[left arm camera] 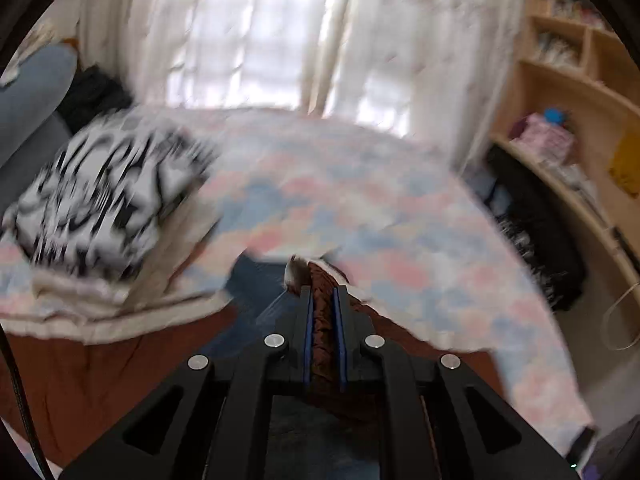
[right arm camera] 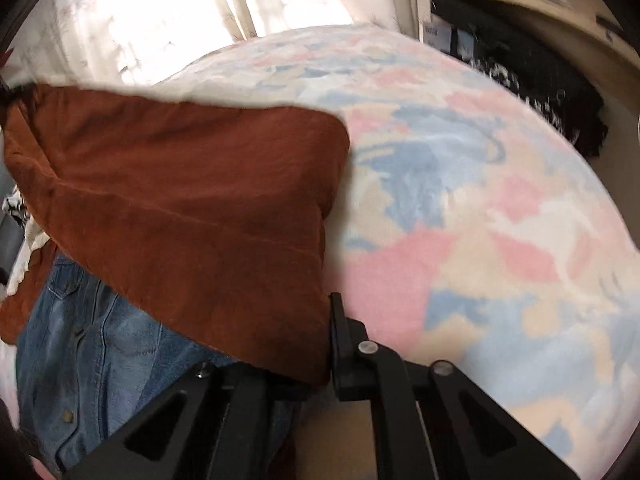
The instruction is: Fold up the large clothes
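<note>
Midway through, we pinch a bunched fold of the rust-brown garment (left arm camera: 322,320) in our left claw (left arm camera: 323,292), low in the frame. Our right claw (right arm camera: 328,312) grips its edge, the cloth (right arm camera: 192,208) spreading toward upper left above a denim jacket (right arm camera: 100,360) on the pastel-blanketed bed (right arm camera: 480,220).

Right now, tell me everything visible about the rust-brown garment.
The rust-brown soft-weave garment is lifted, spread between both grippers. The left gripper pinches a bunched edge between blue pads; the right gripper holds a corner that hides one finger. A seam crosses it. It hangs over a blue denim garment and the pastel blanket.
</note>
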Available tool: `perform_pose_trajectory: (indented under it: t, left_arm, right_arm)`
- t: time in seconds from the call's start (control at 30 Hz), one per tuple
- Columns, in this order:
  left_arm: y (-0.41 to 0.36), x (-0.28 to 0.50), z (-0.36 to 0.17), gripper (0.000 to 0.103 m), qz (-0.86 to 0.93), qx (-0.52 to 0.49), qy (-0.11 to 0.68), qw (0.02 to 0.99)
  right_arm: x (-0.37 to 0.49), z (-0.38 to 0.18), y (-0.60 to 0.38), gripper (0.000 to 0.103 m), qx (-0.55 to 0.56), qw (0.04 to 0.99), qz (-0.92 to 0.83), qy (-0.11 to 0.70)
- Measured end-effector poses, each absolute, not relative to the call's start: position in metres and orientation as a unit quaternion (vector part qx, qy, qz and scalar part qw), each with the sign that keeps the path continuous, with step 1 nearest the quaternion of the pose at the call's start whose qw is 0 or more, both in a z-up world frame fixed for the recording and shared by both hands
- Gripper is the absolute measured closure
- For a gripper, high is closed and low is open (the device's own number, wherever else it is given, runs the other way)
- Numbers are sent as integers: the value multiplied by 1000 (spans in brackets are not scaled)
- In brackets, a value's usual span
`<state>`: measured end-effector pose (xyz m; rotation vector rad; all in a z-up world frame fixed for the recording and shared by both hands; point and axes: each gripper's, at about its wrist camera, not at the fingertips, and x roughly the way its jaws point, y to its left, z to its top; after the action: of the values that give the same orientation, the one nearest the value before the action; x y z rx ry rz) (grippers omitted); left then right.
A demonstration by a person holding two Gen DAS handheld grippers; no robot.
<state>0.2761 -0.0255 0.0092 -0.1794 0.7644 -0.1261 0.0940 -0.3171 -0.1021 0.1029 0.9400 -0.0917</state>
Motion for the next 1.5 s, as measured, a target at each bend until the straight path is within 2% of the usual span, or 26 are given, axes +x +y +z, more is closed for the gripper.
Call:
perform_pose_trajectory:
  t: [0.13,0.2,0.27,0.3,0.33,0.37,0.47,0.5,0.6,0.7,0.83,0.87,0.9,0.97,1.03,1.1,1.17,1.27,1.33,1.37,1.43,1.47,1.5]
  left_arm:
    - [3,274,-70,95,-34,-47,445,894]
    - [10,273,-119,93,-23,-35,496,867]
    - [15,267,-144,90,-17,-33,511,859]
    - [19,262,-146,84,-20,-41,502,864]
    - [22,259,-142,82,-22,-49,495,867]
    - [23,257,-139,73,-33,-59,493,867]
    - [27,259,-128,41,-62,-77,491,866]
    - [30,260,-127,38,-65,-78,484,869]
    - [33,267,-121,37,-75,-75,470,876]
    - [37,279,-129,37,-73,-72,483,870]
    - [35,290,-146,38,-79,-80,509,853]
    - [34,292,-150,43,-81,-81,514,850]
    - [32,295,-153,58,-81,-81,517,848]
    - [28,299,-155,64,-81,-77,523,845]
    - [24,301,-153,77,-72,-65,514,853]
    - [20,303,-145,84,-70,-60,501,860]
    - [19,303,-135,92,-73,-69,481,871]
    - [12,301,-130,90,-84,-64,446,889]
    - [0,304,-146,88,-67,-28,457,887]
    - [-5,304,-152,86,-59,-18,463,884]
    - [-5,300,-152,78,-52,-19,460,886]
    - [-3,298,-149,71,-57,-25,460,886]
    - [-1,296,-146,56,-67,-34,462,884]
  right_arm:
    - [92,-114,-299,97,-10,881,-47,471]
    - [92,-121,-297,91,-13,871,-38,489]
    - [91,-120,-299,83,1,866,-20,500]
    - [89,-117,-302,79,16,863,-5,504]
    - [85,-112,-305,64,32,861,14,507]
    - [82,-108,-308,52,49,859,34,509]
    - [75,-88,-316,44,117,850,109,502]
    - [74,-79,-322,43,139,848,123,496]
    - [85,-55,-336,39,184,852,125,474]
    - [115,-47,-341,39,192,859,94,466]
    - [180,-64,-340,39,188,850,71,488]
    - [193,-71,-343,39,186,845,68,496]
    - [207,-80,-343,39,183,841,62,506]
    - [230,-98,-342,39,178,830,52,526]
    - [245,-118,-342,39,173,816,34,550]
    - [249,-131,-336,81,142,814,23,563]
    - [242,-115,-333,97,106,846,17,522]
    - [230,-97,-343,99,76,891,-23,447]
    - [235,-117,-351,98,88,872,-24,481]
    - [235,-125,-352,93,89,863,-25,496]
    - [225,-126,-354,90,96,857,-20,506]
    - [219,-121,-357,84,108,855,-17,507]
    - [212,-115,-360,80,125,854,-11,505]
